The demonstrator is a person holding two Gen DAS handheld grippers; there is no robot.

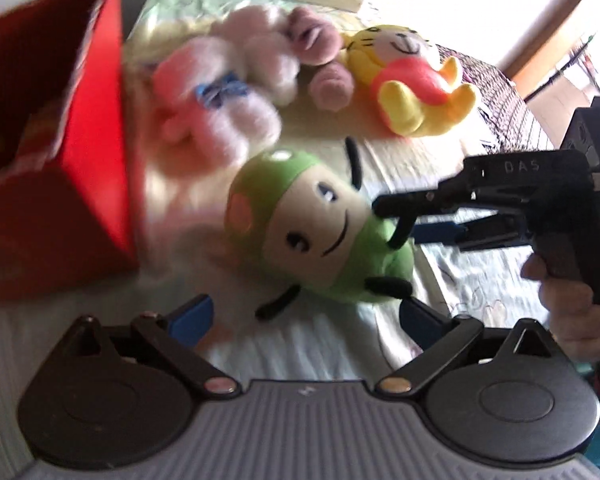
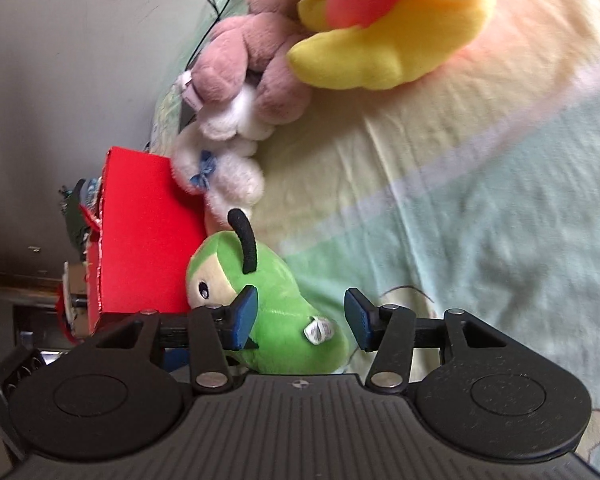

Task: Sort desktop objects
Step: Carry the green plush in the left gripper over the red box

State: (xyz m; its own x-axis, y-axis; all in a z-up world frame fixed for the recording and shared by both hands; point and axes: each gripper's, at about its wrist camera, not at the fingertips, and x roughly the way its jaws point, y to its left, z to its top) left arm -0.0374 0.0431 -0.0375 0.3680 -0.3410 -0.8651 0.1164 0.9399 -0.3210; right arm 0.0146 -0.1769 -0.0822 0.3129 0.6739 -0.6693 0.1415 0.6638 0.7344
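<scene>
Sorting looked barely begun. A red box (image 1: 56, 128) stood at the left of the bedsheet (image 2: 480, 208); something pale showed blurred inside it, so perhaps a toy or two was already in — I could not tell what.

Four soft toys lay outside the box: a green toy (image 1: 320, 236) nearest, a white toy (image 1: 216, 92) with a blue bow just beside the box, a mauve toy (image 1: 320, 52) behind it, and a yellow toy (image 1: 412, 76) farthest right.

The left gripper (image 1: 304, 316) hung above the green toy with its jaws spread wide and nothing between them. The right gripper (image 2: 300, 316) had its jaws partly apart astride the green toy's body; the left pad overlapped the plush, but whether it pressed I could not tell — no firm pinch showed.

My judgement: all four toys were left to box.
</scene>
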